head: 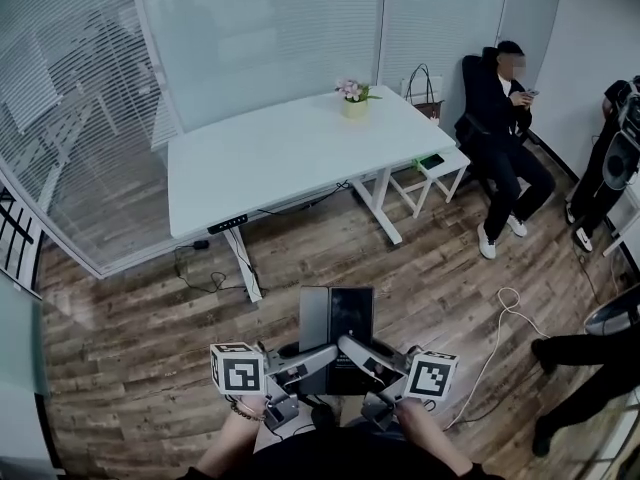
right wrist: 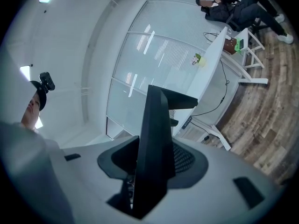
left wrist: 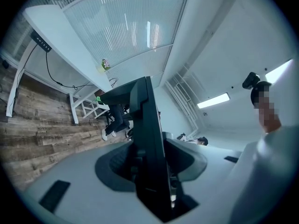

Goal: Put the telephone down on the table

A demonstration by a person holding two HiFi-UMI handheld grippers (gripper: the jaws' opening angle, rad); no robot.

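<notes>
I hold a dark, flat telephone (head: 338, 323) low in front of me, over the wooden floor and short of the white table (head: 260, 158). My left gripper (head: 312, 360) clamps its left side and my right gripper (head: 362, 354) its right side, both shut on it. In the left gripper view the telephone (left wrist: 148, 139) stands edge-on between the jaws of the left gripper (left wrist: 152, 164), with the table (left wrist: 60, 36) far off at the upper left. In the right gripper view the telephone (right wrist: 156, 143) is likewise pinched in the right gripper (right wrist: 154, 160), and the table (right wrist: 212, 50) lies beyond.
A small flower pot (head: 353, 99) stands at the table's far right corner. A white stool (head: 432, 168) sits by its right end. A seated person (head: 500, 118) is beyond it, and another person's legs (head: 590, 368) are at the right. A white cable (head: 505, 318) loops on the floor.
</notes>
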